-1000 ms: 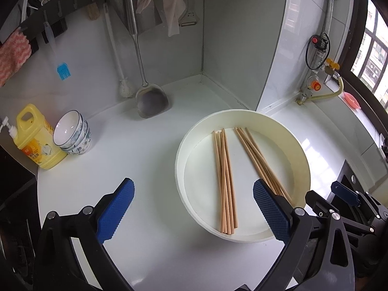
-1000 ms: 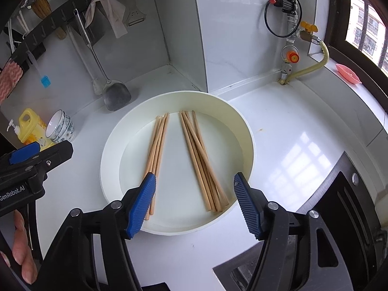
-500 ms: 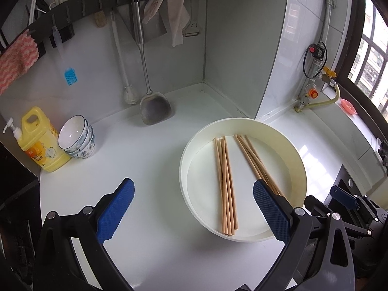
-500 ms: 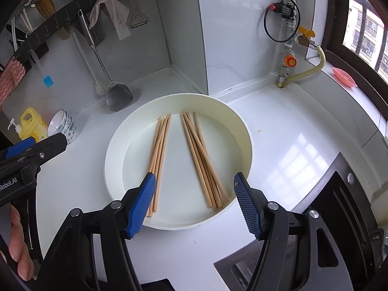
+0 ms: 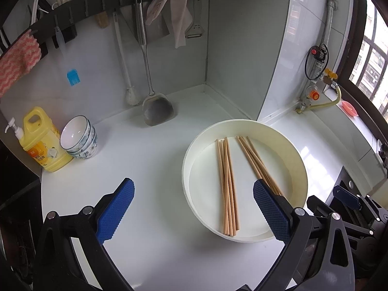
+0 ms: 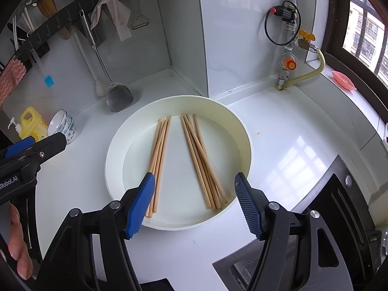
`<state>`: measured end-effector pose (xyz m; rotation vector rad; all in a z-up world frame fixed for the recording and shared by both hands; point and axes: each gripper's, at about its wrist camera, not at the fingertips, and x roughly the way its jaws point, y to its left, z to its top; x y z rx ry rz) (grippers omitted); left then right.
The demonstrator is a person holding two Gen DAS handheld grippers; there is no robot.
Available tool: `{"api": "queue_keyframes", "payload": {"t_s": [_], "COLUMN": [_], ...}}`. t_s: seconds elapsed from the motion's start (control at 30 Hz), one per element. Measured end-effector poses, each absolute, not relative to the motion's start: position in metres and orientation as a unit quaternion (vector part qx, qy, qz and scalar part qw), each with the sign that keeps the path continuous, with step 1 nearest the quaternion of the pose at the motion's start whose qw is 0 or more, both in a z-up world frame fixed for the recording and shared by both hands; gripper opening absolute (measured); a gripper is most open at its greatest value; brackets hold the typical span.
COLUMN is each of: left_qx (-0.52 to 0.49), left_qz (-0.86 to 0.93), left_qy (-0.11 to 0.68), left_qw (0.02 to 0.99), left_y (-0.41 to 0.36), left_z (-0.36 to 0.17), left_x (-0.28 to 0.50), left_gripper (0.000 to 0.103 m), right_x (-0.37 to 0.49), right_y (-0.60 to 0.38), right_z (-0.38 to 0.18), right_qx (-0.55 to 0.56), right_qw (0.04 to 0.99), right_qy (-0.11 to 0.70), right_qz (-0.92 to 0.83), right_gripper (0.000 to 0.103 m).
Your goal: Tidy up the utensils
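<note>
White counter (image 5: 150,169), tiled corner, window (image 6: 363,36) right.

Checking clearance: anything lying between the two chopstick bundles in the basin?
Nothing. Right wrist view shows bare basin floor between the left chopstick bundle and the right chopstick bundle.

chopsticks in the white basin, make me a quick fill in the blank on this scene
1. The chopsticks lie in ____ separate bundles inside the white basin.
2. The right gripper is ____, holding nothing.
3. The detergent bottle beside the stacked bowls is ____ in colour.
4. The brush hanging on the wall has ____ bristles.

Missing words: two; open; yellow; blue
</note>
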<state>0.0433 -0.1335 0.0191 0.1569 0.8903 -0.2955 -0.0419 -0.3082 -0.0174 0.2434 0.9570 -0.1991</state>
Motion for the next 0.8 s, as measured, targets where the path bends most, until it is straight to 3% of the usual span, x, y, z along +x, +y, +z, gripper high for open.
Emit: {"api": "queue_keyframes", "payload": {"t_s": [0.8], "left_qx": [0.080], "left_qz": [-0.135], "left_qy": [0.427], "left_qw": [0.891], "left_y": [-0.1313], "left_z": [0.0222], "left_x": [0.0397], "left_gripper": [0.097], "right_x": [-0.0443], "right_y": [-0.3023], "right_z": [-0.0156], "right_qx": [0.115], "right_qw": [0.877], "right_qy": [0.456], "right_qz": [-0.094], "right_gripper": [0.065]}}
